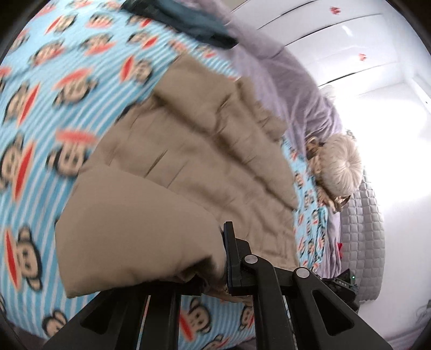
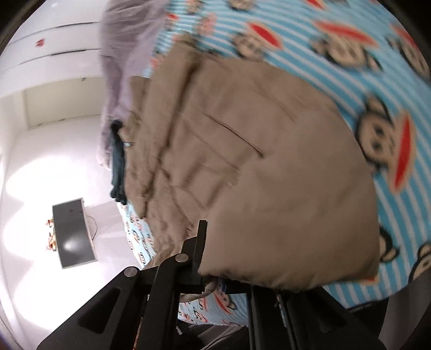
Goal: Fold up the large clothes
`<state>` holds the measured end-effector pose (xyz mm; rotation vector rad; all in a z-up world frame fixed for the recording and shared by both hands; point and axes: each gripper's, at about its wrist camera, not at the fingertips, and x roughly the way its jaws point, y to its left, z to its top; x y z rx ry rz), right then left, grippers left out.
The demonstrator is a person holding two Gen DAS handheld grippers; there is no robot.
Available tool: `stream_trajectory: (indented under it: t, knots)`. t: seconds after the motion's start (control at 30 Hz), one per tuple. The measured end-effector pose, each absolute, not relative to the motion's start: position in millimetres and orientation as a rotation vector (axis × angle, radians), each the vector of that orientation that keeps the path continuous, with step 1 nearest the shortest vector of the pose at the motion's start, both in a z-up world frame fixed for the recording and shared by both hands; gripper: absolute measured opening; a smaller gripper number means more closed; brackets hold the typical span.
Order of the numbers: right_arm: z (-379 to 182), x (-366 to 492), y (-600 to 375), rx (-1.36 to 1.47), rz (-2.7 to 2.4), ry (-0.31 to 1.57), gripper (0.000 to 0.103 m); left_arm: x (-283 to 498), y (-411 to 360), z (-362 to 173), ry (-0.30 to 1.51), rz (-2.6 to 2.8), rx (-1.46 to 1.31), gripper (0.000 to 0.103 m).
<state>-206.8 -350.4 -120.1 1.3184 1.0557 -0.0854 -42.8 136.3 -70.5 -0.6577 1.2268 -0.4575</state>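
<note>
A tan quilted coat [image 1: 194,150] lies spread on a bed with a blue striped monkey-print sheet [image 1: 54,94]. My left gripper [image 1: 215,258] is shut on the coat's near edge, and a fold of tan fabric drapes over and hides its left finger. In the right wrist view the same tan coat [image 2: 256,161] fills the middle. My right gripper [image 2: 212,258] is shut on its near edge, with the fabric covering the right finger. Both views are blurred by motion.
A lilac blanket [image 1: 282,80] and a dark teal garment [image 1: 194,24] lie at the bed's far side. A plush toy with a pale fur pompom [image 1: 342,167] sits by a grey quilted mat [image 1: 369,237]. A dark screen [image 2: 72,231] lies on the white floor.
</note>
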Motion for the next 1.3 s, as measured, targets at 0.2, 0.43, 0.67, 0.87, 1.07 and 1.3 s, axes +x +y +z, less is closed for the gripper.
stream_trajectory:
  t: [0.2, 0.43, 0.67, 0.87, 1.07, 1.3]
  knots:
    - [-62.4, -167.3, -365.3, 1.216, -0.022, 0.97, 0.008, 7.3, 121.3, -16.8, 1.094, -0.503, -0.63, 0.012]
    - [-12.3, -99.5, -380.6, 1.073, 0.045, 0.929, 0.007, 71.4, 101.0, 16.1, 1.041, -0.513, -0.572, 0.012]
    - [7.3, -19.8, -390.6, 0.935, 0.067, 0.961, 0.007, 149.2, 75.4, 19.0, 1.086, -0.481, -0.425, 0.012]
    - [-11.6, 48.1, -406.4, 0.919, 0.035, 1.024, 0.007, 208.1, 54.8, -12.5, 1.134, -0.442, -0.359, 0.012]
    - [-62.3, 103.5, -422.1, 0.942, -0.022, 1.07, 0.007, 258.0, 32.8, -70.2, 1.191, -0.363, -0.3, 0.012]
    - [-136.1, 144.1, -430.8, 0.951, -0.107, 1.145, 0.008, 284.9, 6.0, -127.8, 1.21, -0.304, -0.172, 0.012]
